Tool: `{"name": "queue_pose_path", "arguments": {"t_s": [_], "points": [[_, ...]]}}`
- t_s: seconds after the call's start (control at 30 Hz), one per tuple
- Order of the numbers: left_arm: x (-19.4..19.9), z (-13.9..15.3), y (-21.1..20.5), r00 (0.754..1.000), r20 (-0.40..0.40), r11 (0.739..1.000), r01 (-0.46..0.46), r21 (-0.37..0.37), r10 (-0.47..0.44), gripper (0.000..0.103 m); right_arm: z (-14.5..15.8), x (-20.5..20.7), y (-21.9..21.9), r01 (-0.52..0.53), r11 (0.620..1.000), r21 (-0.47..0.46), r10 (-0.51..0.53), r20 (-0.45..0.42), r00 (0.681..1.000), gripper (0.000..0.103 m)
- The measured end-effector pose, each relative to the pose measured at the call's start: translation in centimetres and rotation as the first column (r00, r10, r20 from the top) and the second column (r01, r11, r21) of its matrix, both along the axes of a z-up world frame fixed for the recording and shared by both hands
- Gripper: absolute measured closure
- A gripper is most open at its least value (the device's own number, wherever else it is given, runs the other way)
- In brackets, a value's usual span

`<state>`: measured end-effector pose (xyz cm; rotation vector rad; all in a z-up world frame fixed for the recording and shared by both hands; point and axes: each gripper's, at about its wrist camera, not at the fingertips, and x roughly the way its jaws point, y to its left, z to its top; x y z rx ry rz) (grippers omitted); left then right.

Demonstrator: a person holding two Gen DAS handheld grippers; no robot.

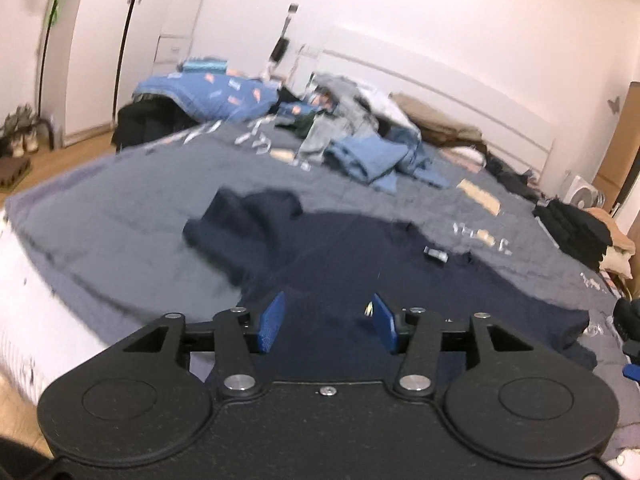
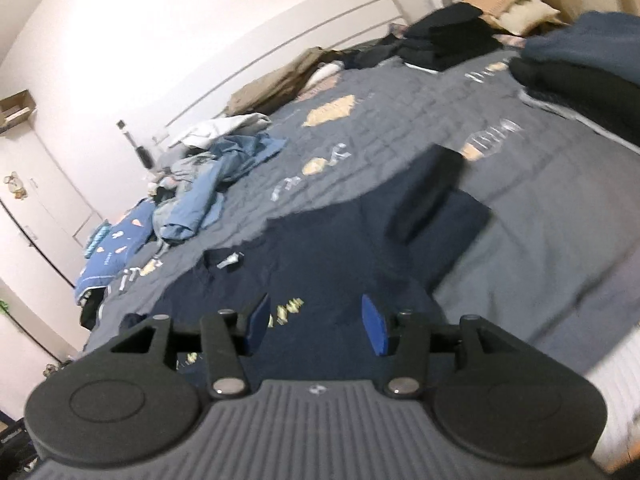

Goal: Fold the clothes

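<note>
Inspector A: We find the navy shirt [image 1: 340, 248] spread on the grey bedspread [image 1: 120, 200], one sleeve folded inward.

Inspector B: We note left gripper [image 1: 327, 322] and right gripper [image 2: 316, 326] above its near edge, jaws apart, empty.

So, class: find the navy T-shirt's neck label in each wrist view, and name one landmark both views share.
Left wrist view: the neck label lies right of centre, beyond the open left gripper.
Right wrist view: the label lies left of centre, beyond the open right gripper.
Shared landmark: the pile of blue clothes.
</note>
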<state>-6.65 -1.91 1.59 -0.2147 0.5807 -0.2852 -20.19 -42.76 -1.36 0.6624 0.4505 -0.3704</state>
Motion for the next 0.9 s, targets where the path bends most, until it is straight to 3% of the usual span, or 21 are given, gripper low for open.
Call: {"name": "queue_pose_path", "arguments": {"t_s": [0.23, 0.33, 0.43, 0.57, 0.77, 0.9], "points": [[7.0, 0.2, 0.1, 0.999, -0.023, 0.996, -0.041, -0.08, 0.04, 0.048, 2.4, 7.0, 1.5, -0.153, 0.987, -0.048, 0.157, 0.08, 0.984, 0.051], [10.9, -0.6, 1.4, 0.994, -0.082, 0.984, -0.084, -0.156, 0.072, 0.048, 2.8, 9.9, 2.6, -0.233, 0.969, -0.076, 0.241, 0.122, 0.963, 0.05], [14.0, -1.6, 2.8, 0.987, -0.123, 0.977, -0.122, -0.174, 0.101, 0.049, 2.6, 12.7, 3.6, -0.311, 0.947, -0.084, 0.32, 0.123, 0.94, 0.05], [15.7, -3.9, 4.5, 0.979, -0.19, 0.967, -0.116, -0.228, 0.072, 0.048, 0.7, 15.0, 5.1, -0.418, 0.908, -0.044, 0.42, 0.108, 0.901, 0.05], [16.2, -6.3, 4.8, 0.965, -0.247, 0.982, -0.121, -0.147, 0.082, 0.049, -1.9, 17.4, 7.6, -0.515, 0.857, 0.027, 0.512, 0.07, 0.856, 0.05], [16.9, -7.0, 5.4, 0.957, -0.264, 0.982, -0.151, -0.111, 0.118, 0.048, -2.2, 18.0, 9.7, -0.56, 0.828, 0.023, 0.558, 0.067, 0.827, 0.05]]}}
